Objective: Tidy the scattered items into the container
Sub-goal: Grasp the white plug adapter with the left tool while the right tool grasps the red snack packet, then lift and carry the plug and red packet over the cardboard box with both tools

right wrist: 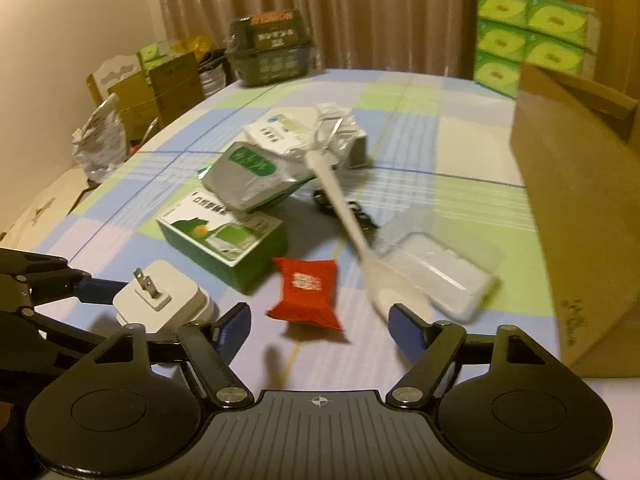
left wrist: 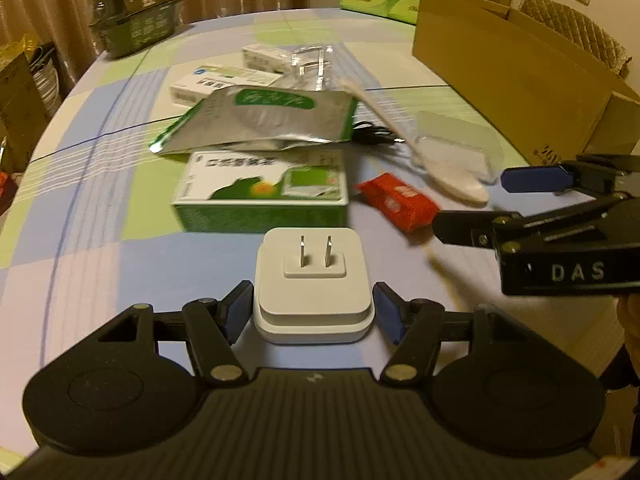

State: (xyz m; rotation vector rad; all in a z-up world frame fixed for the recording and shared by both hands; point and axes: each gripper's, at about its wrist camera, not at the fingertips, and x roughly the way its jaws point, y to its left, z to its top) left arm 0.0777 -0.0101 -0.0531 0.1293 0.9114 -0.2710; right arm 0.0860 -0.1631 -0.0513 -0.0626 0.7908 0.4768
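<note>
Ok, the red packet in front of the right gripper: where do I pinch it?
Probably across the red packet's plump middle, with the right gripper coming down from above. It lies flat on the tablecloth, its crimped ends flare thin, and both long sides look free.

Crowded middle, open edges.
Bare table (left wrist: 92,216) to the left and near side; ahead, blocked by green box (left wrist: 262,196), foil pouch (left wrist: 264,120) and red packet (right wrist: 306,292); on the right, walled off by cardboard box (right wrist: 580,216).
</note>
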